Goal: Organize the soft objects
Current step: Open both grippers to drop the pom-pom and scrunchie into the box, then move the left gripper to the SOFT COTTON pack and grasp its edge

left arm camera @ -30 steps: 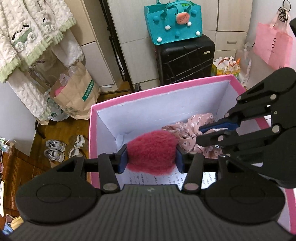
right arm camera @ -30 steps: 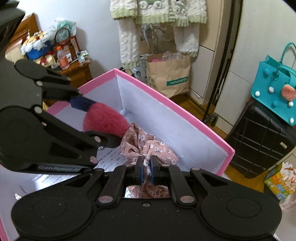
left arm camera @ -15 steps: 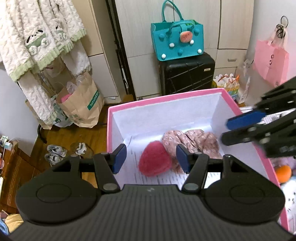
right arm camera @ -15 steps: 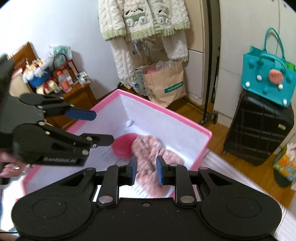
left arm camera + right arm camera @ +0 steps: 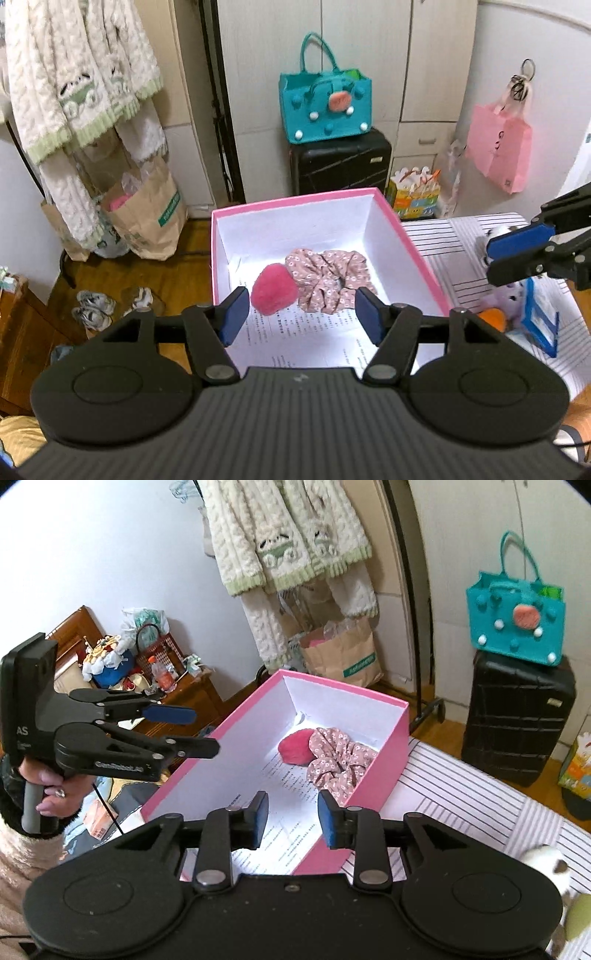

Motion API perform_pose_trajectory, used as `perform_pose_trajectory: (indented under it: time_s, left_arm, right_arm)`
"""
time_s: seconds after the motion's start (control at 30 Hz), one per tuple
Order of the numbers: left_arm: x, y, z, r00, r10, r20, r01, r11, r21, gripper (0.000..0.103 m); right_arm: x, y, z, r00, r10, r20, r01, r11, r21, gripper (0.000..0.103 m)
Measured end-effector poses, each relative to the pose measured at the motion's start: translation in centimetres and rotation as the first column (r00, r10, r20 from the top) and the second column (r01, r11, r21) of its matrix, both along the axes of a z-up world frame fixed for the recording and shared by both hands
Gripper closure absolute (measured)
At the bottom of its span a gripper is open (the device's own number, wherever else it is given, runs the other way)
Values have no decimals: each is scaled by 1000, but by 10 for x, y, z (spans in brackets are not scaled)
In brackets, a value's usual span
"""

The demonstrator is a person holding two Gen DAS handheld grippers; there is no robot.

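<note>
Left wrist view: left gripper [image 5: 299, 314] with jaws apart, just been opening, nothing between the pads. Fuzzy pink pouf [image 5: 274, 294] lying loose on the printed paper lining the pink box [image 5: 413, 242], touching the floral scrunchie [image 5: 328, 277] beside it, both toward the far end of the box. Right gripper [image 5: 517, 258] visible at the right edge, over the striped sheet [image 5: 443, 243], clear of the box.

Right wrist view: right gripper [image 5: 292, 821] also parted, just been opening, empty; scrunchie [image 5: 338, 760] and pouf [image 5: 295, 746] seen resting inside the box [image 5: 380, 771]. Left gripper [image 5: 192, 731] held by a hand [image 5: 51, 786] off to the left, above and outside the box wall.

Step judged: drop-off of both items done, both grippers off the load and out of the box. Next move likely: fetch more soft stuff from the sheet — small plush toys [image 5: 511, 295] lying at the right, partly hidden. Calls for swinging a gripper over there, keeping jaws wide, coming down around a toy without snagging the blue card [image 5: 541, 325] next to it.
</note>
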State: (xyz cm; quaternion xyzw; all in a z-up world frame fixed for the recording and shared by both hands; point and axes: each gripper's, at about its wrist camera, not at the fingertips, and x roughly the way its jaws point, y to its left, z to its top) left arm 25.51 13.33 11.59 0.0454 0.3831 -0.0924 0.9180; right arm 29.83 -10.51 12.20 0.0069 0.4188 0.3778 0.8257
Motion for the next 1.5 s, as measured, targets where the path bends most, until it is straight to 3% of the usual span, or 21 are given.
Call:
perform_pose_trajectory:
  time_s: [0.4, 0.7, 1.07, 1.3, 1.5]
  left_arm:
    - [-69, -33, 20, 991, -136, -4, 136, 991, -11, 32]
    - [-107, -75, 12, 977, -210, 39, 211, 977, -33, 32]
    - [-134, -133, -29, 961, -268, 68, 272, 960, -64, 26]
    - [-136, -152, -62, 963, -261, 60, 266, 957, -111, 26]
    - [-130, -162, -97, 969, -246, 7, 243, 953, -182, 20]
  right_arm:
    - [-67, -59, 16, 987, -135, 83, 136, 991, -12, 63]
    - [-118, -84, 11, 986, -91, 137, 101, 993, -65, 61]
    - [-139, -127, -39, 984, -155, 92, 158, 987, -22, 60]
    - [-153, -139, -73, 978, -181, 100, 183, 983, -12, 40]
    - [-160, -140, -103, 972, -172, 159, 177, 984, -16, 40]
